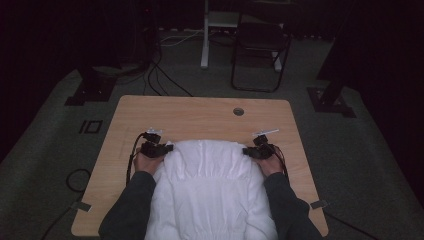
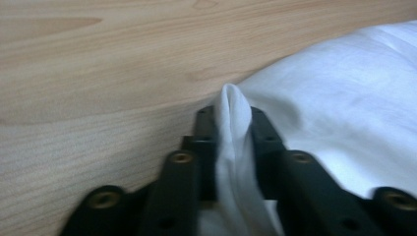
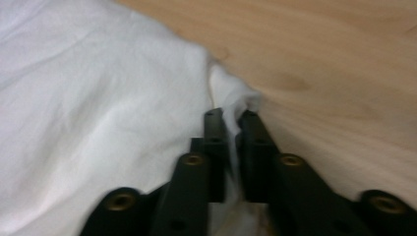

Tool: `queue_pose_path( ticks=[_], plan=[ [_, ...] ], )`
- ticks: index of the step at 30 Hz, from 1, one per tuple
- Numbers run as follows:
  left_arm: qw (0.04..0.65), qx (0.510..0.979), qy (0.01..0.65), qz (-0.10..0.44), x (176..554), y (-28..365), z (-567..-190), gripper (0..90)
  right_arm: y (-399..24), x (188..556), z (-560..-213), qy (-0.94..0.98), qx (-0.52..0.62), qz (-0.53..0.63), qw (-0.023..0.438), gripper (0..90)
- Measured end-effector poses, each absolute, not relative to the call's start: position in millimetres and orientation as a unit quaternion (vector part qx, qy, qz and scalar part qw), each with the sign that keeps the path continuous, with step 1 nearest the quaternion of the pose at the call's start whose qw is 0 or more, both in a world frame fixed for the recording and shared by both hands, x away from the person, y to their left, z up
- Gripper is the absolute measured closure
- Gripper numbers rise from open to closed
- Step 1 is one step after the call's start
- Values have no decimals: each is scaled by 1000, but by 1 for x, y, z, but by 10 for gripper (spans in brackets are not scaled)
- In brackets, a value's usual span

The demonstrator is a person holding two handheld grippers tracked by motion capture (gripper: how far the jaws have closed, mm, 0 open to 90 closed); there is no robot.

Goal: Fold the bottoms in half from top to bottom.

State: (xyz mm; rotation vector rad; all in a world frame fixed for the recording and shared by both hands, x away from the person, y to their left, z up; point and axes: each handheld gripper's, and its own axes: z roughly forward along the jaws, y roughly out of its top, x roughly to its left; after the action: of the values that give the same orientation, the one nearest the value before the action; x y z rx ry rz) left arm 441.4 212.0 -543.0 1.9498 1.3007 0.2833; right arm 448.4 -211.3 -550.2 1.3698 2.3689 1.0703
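1. A white garment point(image 1: 207, 192) lies spread on the wooden table point(image 1: 200, 112), running from the near edge, between the person's forearms, up to about the middle of the tabletop.
2. Its far corners sit towards the left and right edges of the table, one at each gripper.
3. The left gripper point(image 1: 162, 148) is clamped on the far-left corner of the cloth; the left gripper view shows a pinched fold of white fabric point(image 2: 235, 132) standing up between the closed jaws.
4. The right gripper point(image 1: 252, 151) is clamped on the far-right corner; in the right gripper view a thin ridge of fabric point(image 3: 232, 125) is squeezed between its jaws, though that picture is somewhat blurred.
5. Both grippers rest low at the tabletop, well apart, with the cloth stretched between them.
6. A round cable hole point(image 1: 238, 111) sits near the table's far edge, clear of the cloth.
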Motion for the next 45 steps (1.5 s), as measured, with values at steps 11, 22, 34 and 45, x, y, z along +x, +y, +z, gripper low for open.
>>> queue_pose_path(
  ticks=[11, 22, 34, 45],
  plan=[
    [471, 717, 494, 143, 445, 231, -479, 842, -224, 450, -490, 759, 447, 433, 194, 866],
    [517, 708, 454, 159, 418, 233, -450, 836, -237, 431, -457, 742, 408, 484, 221, 864],
    [493, 757, 406, 140, 330, 239, -481, 836, -252, 346, -484, 769, 363, 491, 190, 863],
    [384, 810, 428, 115, 306, 220, -547, 833, -236, 318, -557, 834, 363, 388, 146, 861]
  ],
)
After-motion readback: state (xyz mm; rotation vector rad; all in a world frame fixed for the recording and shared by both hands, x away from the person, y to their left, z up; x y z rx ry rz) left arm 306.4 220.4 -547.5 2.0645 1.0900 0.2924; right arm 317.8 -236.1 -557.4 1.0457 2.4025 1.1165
